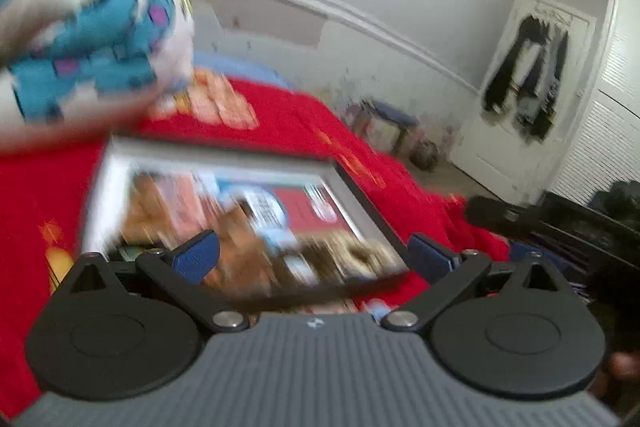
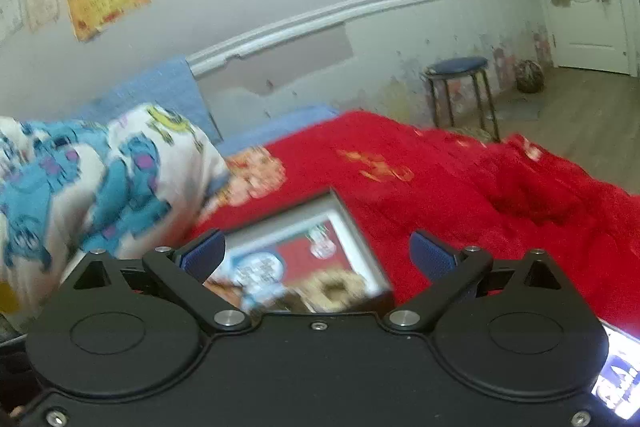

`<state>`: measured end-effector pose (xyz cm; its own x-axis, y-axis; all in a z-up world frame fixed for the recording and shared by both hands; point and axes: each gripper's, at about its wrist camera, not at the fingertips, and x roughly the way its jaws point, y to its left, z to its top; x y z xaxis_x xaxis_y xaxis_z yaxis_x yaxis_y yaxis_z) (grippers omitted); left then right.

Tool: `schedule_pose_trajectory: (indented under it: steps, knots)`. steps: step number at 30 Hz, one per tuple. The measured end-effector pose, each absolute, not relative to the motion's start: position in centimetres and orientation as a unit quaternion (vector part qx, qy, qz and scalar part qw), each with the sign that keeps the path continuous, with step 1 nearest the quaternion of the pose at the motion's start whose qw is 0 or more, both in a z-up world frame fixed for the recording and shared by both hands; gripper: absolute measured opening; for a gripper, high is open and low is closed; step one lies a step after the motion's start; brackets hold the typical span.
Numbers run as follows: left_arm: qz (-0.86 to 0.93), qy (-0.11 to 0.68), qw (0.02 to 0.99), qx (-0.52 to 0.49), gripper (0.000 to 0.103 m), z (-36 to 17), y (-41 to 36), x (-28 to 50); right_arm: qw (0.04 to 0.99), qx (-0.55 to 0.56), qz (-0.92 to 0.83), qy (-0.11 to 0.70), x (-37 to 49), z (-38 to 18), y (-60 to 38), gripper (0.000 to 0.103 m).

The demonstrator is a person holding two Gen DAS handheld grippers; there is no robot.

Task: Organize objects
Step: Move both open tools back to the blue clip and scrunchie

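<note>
A flat box with a grey border and a colourful printed picture [image 1: 224, 211] lies on the red bed cover [image 1: 304, 115]. My left gripper [image 1: 314, 255] is open, its blue pads on either side of the box's near edge, not clamped on it. The same box [image 2: 308, 259] shows in the right wrist view, lying between the blue pads of my right gripper [image 2: 318, 255], which is also open. The views are motion-blurred. Whether either gripper touches the box cannot be told.
A white pillow with blue monster print [image 1: 92, 23] [image 2: 100, 171] lies at the left of the bed by the wall. A blue-topped stool [image 2: 460, 87] and a ball [image 2: 530, 77] stand on the floor beyond the bed. A dark object [image 1: 560, 223] sits to the right.
</note>
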<state>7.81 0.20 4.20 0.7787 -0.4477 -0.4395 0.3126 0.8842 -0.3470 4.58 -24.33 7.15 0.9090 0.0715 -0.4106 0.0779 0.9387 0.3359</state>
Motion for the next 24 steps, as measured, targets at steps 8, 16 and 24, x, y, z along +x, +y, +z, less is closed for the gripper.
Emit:
schedule_pose_trajectory:
  steps: [8,16,24]
  knots:
    - [-0.165,0.318,0.931,-0.069,0.103,-0.6,-3.1,7.8,0.943,0.208,0.000,0.259,4.7,1.1,-25.1,0.099]
    - [-0.169,0.318,0.932,-0.036,0.094,-2.4,-4.5,8.7,0.933,0.225,0.006,0.282,5.3,-1.9,-24.7,0.099]
    - [-0.133,0.308,0.941,0.029,0.049,-3.8,-6.7,8.6,0.931,0.227,0.005,0.285,4.4,-3.9,-23.6,0.099]
